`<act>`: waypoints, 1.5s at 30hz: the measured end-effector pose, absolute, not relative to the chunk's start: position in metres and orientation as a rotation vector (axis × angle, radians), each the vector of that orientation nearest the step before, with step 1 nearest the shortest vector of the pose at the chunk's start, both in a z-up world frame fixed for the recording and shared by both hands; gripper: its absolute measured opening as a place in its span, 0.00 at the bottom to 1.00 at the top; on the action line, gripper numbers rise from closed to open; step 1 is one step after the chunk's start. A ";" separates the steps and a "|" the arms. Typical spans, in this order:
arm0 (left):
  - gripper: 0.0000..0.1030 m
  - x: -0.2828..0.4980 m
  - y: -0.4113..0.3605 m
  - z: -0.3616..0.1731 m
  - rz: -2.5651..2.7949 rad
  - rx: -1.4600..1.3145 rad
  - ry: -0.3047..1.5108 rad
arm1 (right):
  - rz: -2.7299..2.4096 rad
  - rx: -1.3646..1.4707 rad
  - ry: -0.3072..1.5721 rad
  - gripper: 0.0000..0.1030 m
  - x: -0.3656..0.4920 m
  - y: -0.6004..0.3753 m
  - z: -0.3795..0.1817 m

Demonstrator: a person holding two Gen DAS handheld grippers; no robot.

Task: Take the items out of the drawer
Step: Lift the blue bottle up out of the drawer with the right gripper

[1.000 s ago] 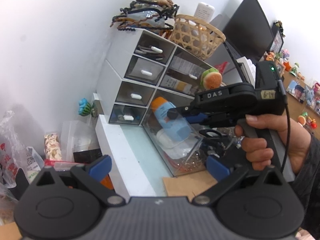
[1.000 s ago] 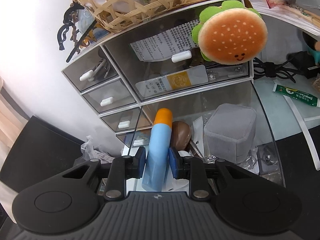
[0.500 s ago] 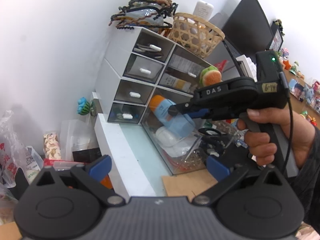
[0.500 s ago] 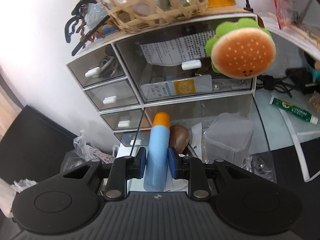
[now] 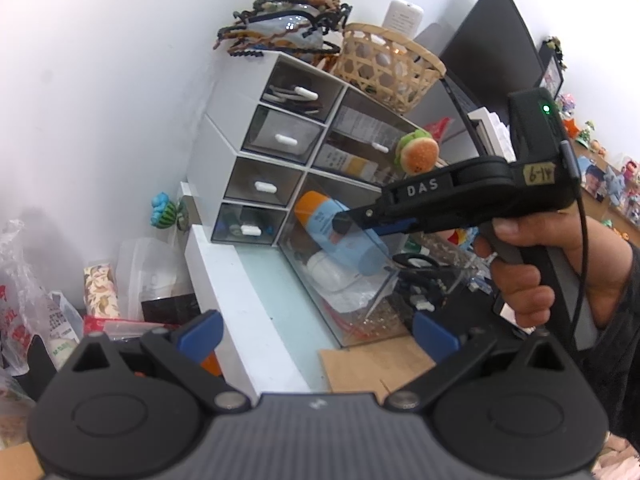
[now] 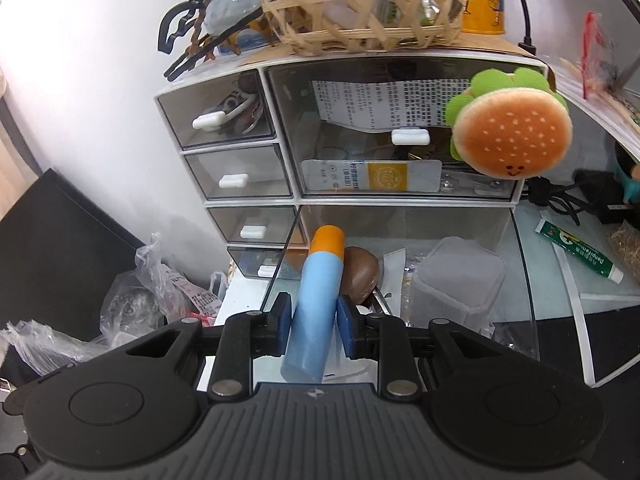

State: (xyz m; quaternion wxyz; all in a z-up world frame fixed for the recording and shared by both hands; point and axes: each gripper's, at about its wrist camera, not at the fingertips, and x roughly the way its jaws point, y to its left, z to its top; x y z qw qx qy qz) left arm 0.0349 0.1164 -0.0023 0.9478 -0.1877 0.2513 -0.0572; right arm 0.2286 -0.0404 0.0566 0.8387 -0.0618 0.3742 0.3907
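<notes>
My right gripper is shut on a light blue tube with an orange cap and holds it above the pulled-out clear drawer at the bottom right of the white drawer unit. The tube and the right gripper also show in the left wrist view, over the drawer. A brown object and a grey box lie in the drawer. My left gripper is open and empty, in front of the drawer.
A burger plush hangs by the upper right drawer. A woven basket and hair clips sit on the unit. Plastic bags lie left. A green tube and cables lie right. A monitor stands behind.
My right gripper has lifted the blue tube up and back, away from the drawer unit. The left gripper has stayed open and drawn back slightly.
</notes>
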 end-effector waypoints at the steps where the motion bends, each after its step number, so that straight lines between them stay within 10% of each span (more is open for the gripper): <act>1: 1.00 0.035 0.117 -0.002 -0.114 -0.384 0.511 | 0.826 -0.139 0.791 0.27 0.229 -0.039 0.056; 45: 1.00 0.029 0.128 -0.003 -0.105 -0.422 0.496 | 0.791 -0.429 0.794 0.28 0.214 -0.011 0.060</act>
